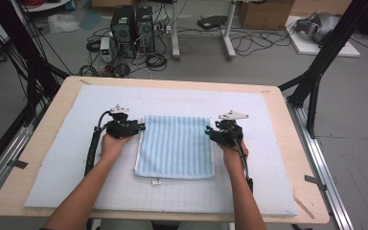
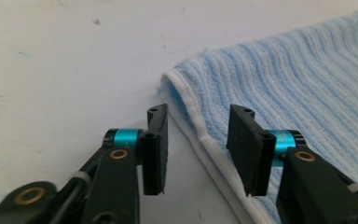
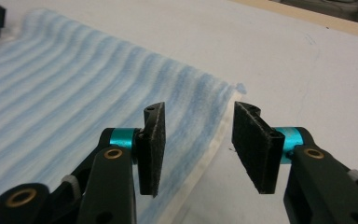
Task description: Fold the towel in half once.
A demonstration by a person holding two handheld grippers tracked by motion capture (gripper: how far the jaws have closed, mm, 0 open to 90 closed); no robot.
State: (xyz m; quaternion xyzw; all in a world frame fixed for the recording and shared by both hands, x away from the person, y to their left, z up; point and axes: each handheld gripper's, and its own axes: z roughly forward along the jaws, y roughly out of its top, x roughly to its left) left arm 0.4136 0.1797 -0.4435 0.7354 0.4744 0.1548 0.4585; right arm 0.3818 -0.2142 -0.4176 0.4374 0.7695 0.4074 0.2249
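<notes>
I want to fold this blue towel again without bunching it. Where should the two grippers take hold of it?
Judging by its pose, take the blue towel at its two far corners. It lies flat, folded, with white hemmed side edges. The left gripper comes in from the left edge, the right gripper from the right; each has open jaws either side of a hem, so pinching there should catch all layers.

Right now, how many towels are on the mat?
1: a blue striped towel, folded, in the middle of the mat, between the left tongs and right tongs. Nothing shows whether another lies under it.
</notes>
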